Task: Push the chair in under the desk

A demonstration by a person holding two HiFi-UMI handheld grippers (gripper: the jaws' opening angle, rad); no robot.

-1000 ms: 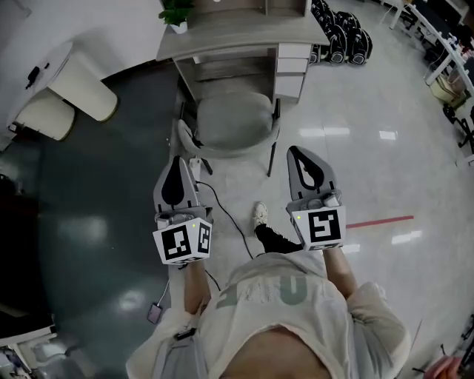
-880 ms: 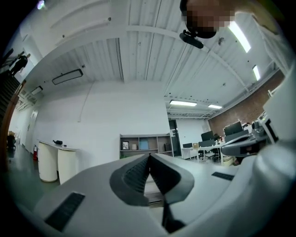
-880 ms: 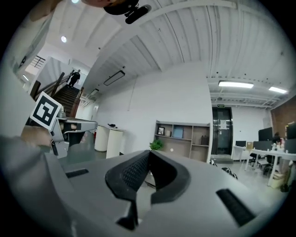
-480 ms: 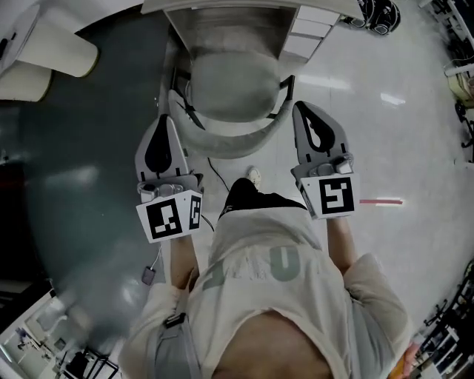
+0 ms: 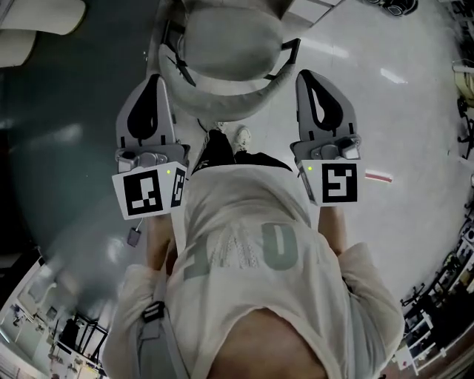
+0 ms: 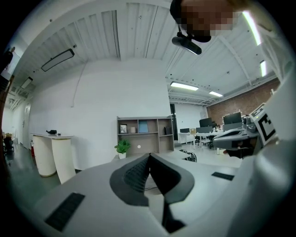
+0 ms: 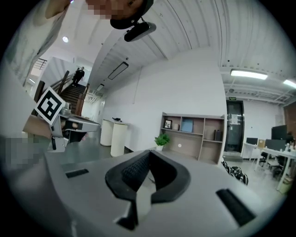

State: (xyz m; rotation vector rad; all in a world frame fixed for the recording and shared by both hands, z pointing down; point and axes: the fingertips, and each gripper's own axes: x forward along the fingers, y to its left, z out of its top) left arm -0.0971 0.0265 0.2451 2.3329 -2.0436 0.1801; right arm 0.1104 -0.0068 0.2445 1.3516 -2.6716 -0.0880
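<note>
A glossy floor fills the head view, dark green toward 9 o'clock and pale tile toward 3 o'clock, with a short red strip on the tile. Behind it lies an open office with white walls.

The chair, grey with a curved backrest, stands at 12 o'clock, its seat cut off by the top edge of the view. A corner of white drawers shows just beside it at 1 o'clock.

The left gripper is at 10 o'clock, close against the left end of the backrest. The right gripper is at 2 o'clock, by the right end. Whether either touches the chair cannot be told.

The person's white shoe sits between the two grippers, just behind the backrest.

In the left gripper view, the fingers are pressed together with nothing between them. The right gripper view shows its fingers likewise. Beyond both, at 12 o'clock, stands a shelf unit with a potted plant at its left.
</note>
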